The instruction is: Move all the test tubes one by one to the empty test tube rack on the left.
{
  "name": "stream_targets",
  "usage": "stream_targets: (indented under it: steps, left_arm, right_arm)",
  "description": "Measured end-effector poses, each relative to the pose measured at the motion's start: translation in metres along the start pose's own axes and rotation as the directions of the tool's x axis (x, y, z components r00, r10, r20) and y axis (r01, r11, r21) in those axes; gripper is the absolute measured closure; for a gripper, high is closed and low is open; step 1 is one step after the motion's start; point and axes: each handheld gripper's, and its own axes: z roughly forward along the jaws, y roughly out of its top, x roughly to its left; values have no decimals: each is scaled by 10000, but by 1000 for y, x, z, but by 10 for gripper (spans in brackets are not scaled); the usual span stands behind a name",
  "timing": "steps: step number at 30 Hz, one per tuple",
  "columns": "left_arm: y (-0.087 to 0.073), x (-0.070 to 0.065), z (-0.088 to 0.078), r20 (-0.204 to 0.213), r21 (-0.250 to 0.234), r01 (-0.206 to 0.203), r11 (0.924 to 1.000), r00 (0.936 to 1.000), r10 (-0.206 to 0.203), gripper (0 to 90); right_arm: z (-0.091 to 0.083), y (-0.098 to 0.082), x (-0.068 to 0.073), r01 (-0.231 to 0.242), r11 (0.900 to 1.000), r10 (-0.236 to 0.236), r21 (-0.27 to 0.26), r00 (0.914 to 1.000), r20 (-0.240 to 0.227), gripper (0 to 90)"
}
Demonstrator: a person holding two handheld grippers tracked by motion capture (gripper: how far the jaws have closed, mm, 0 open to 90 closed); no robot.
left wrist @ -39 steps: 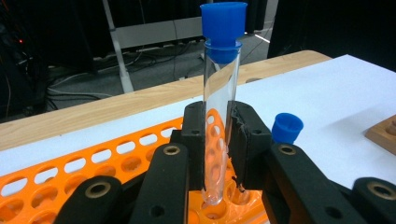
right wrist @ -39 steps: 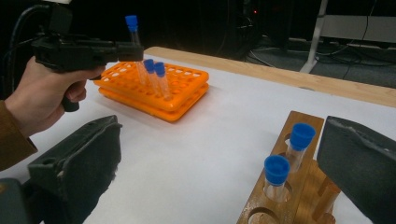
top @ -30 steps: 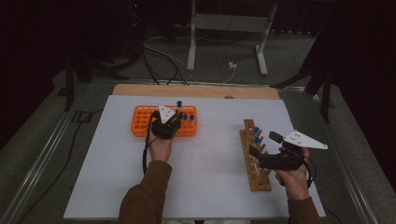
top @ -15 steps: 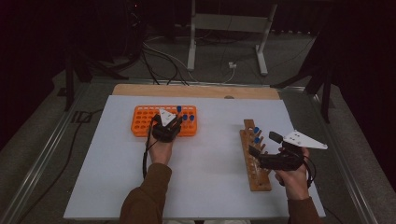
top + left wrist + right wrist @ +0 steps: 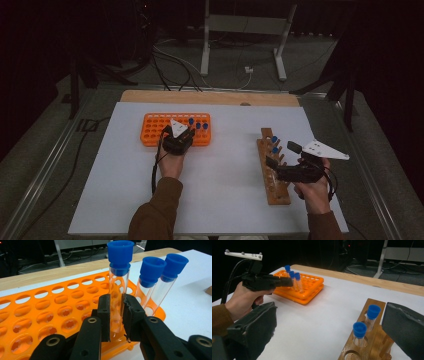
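Left gripper (image 5: 117, 315) clamps a clear glass tube with blue cap (image 5: 118, 277), seated in the orange plastic perforated rack (image 5: 50, 315) at the table's 11 o'clock. Two capped tubes (image 5: 155, 282) stand just beside, at 3 o'clock. Right gripper (image 5: 329, 332) jaws wide, empty, over the wooden rack (image 5: 372, 340).
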Motion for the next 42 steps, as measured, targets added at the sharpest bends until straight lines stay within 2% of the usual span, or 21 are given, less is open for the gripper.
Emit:
stream_targets:
  steps: [5, 13, 27, 33, 36, 42]
  left_arm:
    - [-1, -2, 0, -30, 44, -209, 9998, 9998, 209, 785]
    - [-3, -3, 2, -51, 207, -323, 9993, 9995, 324, 786]
    - [-7, -3, 3, -37, 399, -355, 9986, 9994, 357, 786]
    - [-6, -1, 2, 110, 439, -270, 9987, 9996, 265, 776]
    - [-6, -1, 1, 145, 469, -220, 9987, 9997, 214, 728]
    - [-6, 3, -4, 477, 404, -20, 9992, 9989, 0, 596]
  right_arm:
    - [0, 0, 0, 34, 10000, -34, 23, 10000, 2, 0]
    - [1, -1, 0, -12, 10000, 12, 50, 10000, -20, 0]
    - [1, -1, 0, -10, 10000, 11, 80, 10000, -45, 0]
    - [2, -1, 0, 3, 10000, -2, 85, 10000, -77, 0]
    - [1, -1, -1, -20, 10000, 21, 62, 10000, -71, 0]
    - [1, -1, -1, -32, 10000, 32, 7, 10000, -62, 0]
